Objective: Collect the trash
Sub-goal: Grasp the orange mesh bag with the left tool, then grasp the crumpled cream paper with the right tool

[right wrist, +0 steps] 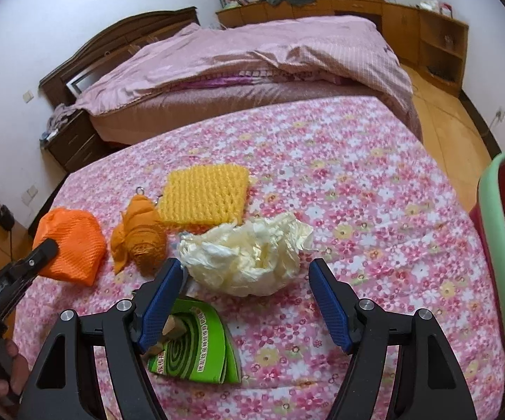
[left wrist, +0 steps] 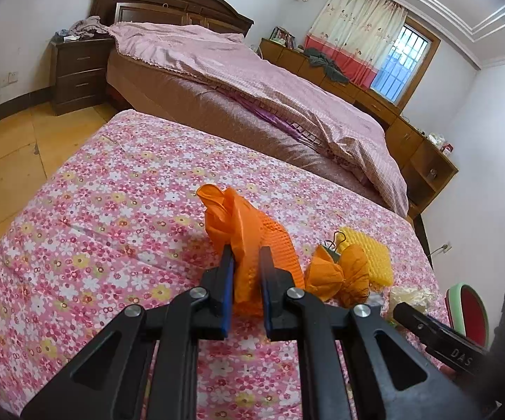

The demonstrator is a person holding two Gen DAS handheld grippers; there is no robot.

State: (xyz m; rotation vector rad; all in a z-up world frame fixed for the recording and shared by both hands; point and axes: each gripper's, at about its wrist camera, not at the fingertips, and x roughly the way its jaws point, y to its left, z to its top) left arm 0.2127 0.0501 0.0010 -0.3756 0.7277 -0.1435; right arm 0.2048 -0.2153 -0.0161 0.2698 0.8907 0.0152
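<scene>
Flowered pink cloth [right wrist: 357, 192] covers the surface. From left: the left gripper [left wrist: 246, 255] pinches an orange foam net [left wrist: 252, 241]; an orange wad [right wrist: 140, 234], a yellow foam net [right wrist: 205, 197], then cream crumpled plastic [right wrist: 249, 255] ahead of the wide-open, empty right gripper [right wrist: 245, 269].

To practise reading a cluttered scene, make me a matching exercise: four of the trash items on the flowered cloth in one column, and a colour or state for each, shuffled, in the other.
Things:
1. foam net sleeve
2. flat foam mesh pad
3. crumpled plastic bag
4. mosquito coil box

Descriptions:
A. green, printed with a spiral
B. orange, pinched by the left gripper
C. pale cream, lying ahead of the open right gripper
D. yellow, lying flat

Pairs: 1-B, 2-D, 3-C, 4-A
</scene>
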